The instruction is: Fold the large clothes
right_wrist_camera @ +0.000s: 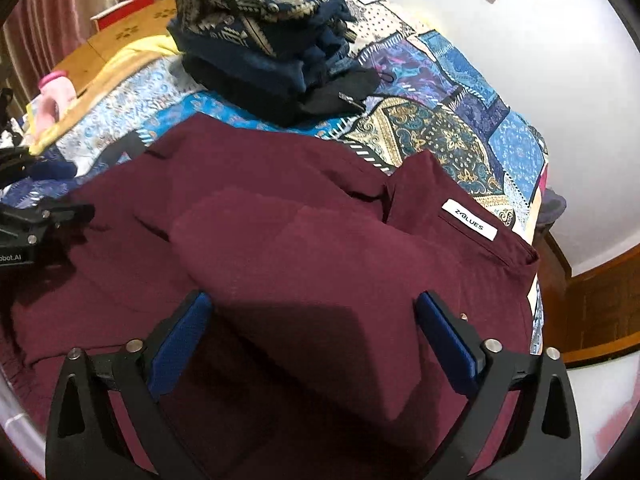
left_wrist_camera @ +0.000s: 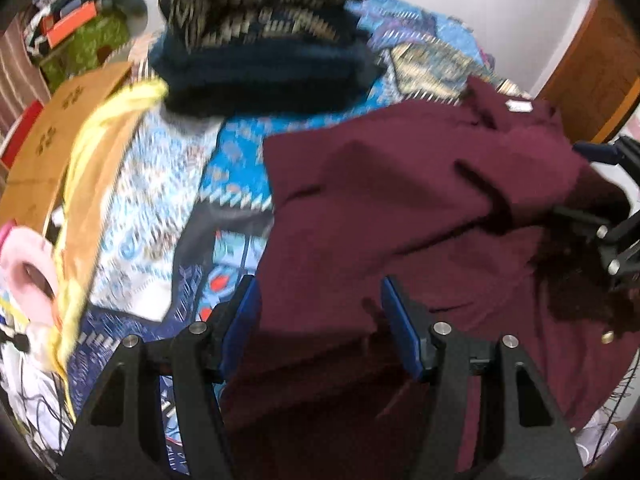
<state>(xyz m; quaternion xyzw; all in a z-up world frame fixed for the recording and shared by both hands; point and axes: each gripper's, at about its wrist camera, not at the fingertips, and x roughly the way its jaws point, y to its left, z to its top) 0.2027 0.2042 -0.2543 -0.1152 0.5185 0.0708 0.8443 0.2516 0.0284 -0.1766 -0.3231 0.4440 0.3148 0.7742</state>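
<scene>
A maroon garment (left_wrist_camera: 400, 200) (right_wrist_camera: 320, 240) lies spread and partly folded on the patterned quilt, with a white brand label (right_wrist_camera: 470, 224) at its collar. My left gripper (left_wrist_camera: 320, 308) hangs over the garment's left part. Its blue pads stand apart with cloth below them and nothing pinched. My right gripper (right_wrist_camera: 314, 312) hovers above the garment's near edge, jaws wide and empty. Each wrist view catches the other gripper's black fingers (left_wrist_camera: 580, 216) (right_wrist_camera: 68, 212) at the frame edge, low against the maroon cloth.
A stack of folded dark blue and patterned clothes (left_wrist_camera: 260, 48) (right_wrist_camera: 272, 48) sits on the quilt (right_wrist_camera: 440, 136) beyond the garment. A cardboard box (left_wrist_camera: 52, 148), a yellow cloth (left_wrist_camera: 104, 128) and a pink item (left_wrist_camera: 28, 272) lie to the left. A wooden door (left_wrist_camera: 592, 72) stands at the right.
</scene>
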